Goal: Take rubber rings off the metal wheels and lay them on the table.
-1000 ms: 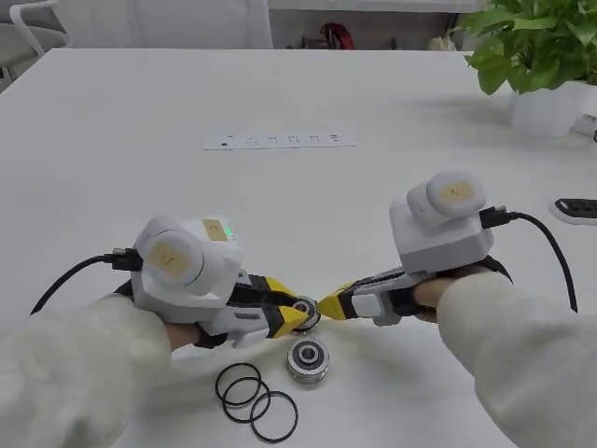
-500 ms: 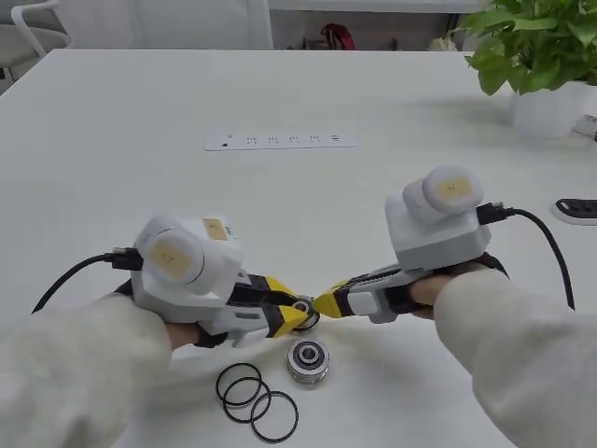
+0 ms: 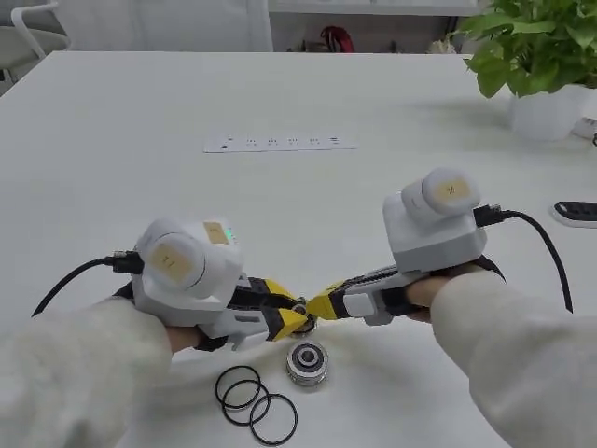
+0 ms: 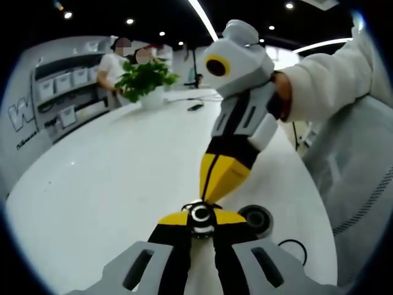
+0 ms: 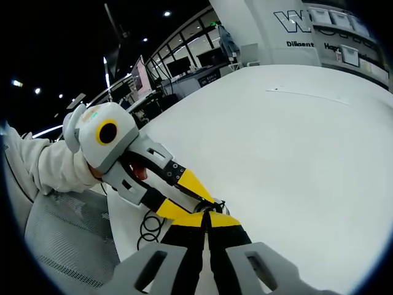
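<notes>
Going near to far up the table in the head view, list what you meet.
rubber rings → loose metal wheel → second metal wheel held in the left claw → white socket strip → potted plant

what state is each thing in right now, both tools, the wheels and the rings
left tool: shut on the held wheel
right tool: shut, tip against the held wheel; cannot tell if it pinches a ring
second wheel: lying flat on the table, apart from both tools
loose rings: three, off the wheels, overlapping on the table
</notes>
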Tool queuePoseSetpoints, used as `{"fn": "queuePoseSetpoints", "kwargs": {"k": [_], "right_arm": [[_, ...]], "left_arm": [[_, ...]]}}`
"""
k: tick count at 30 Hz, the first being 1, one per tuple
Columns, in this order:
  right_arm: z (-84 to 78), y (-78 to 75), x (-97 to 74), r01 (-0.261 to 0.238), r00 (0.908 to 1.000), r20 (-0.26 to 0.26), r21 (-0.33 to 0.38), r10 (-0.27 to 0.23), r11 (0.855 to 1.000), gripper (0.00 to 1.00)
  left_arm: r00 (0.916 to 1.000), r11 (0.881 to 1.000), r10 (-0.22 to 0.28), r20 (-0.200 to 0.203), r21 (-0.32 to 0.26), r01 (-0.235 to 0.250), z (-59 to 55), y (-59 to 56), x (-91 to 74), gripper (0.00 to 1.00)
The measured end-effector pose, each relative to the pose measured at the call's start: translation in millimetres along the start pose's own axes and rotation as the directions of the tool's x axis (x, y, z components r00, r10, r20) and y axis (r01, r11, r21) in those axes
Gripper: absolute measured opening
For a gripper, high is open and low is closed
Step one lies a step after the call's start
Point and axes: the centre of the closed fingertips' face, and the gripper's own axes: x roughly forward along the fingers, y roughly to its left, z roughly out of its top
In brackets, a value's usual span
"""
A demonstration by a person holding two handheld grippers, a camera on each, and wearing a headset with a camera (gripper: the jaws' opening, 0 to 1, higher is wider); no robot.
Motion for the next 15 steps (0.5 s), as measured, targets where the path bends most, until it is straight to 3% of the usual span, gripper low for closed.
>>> {"fn": "queuePoseSetpoints", "kwargs": {"k": [3,5,6,7,12,15], "right_arm": [[3.6,4.0,0.6,-0.024,0.9996,0.015,0.006,0.024,1.0,0.0],[18.4,12.1,-2.5,-0.07,0.9942,0.086,0.069,0.064,0.995,0.0],[12.4,5.8,-2.7,-0.032,0.9986,0.044,0.044,0.03,0.999,0.0],[11.1,4.4,-1.4,-0.02,0.9986,0.049,0.014,0.019,1.0,0.0],[9.3,2.7,-1.7,-0.022,0.9989,0.042,0.034,0.021,0.999,0.0],[9.2,3.4,-2.4,-0.019,0.999,0.04,0.035,0.017,0.999,0.0]], "left_arm": [[1.0,1.0,0.0,0.0,0.0,0.0,-0.1,0.1,0.2,0.14],[1.0,1.0,0.0,0.0,-0.001,0.0,0.0,0.1,0.2,0.14],[1.0,1.0,0.0,0.0,-0.002,0.0,0.0,0.1,0.3,0.14],[1.0,1.0,0.0,0.0,-0.001,0.0,0.0,0.0,0.3,0.14],[1.0,1.0,0.005,-0.002,-0.008,-0.005,0.4,0.2,1.0,0.14],[0.9999,0.998,0.0,-0.011,-0.064,-0.001,1.3,0.5,1.1,0.14]]}}
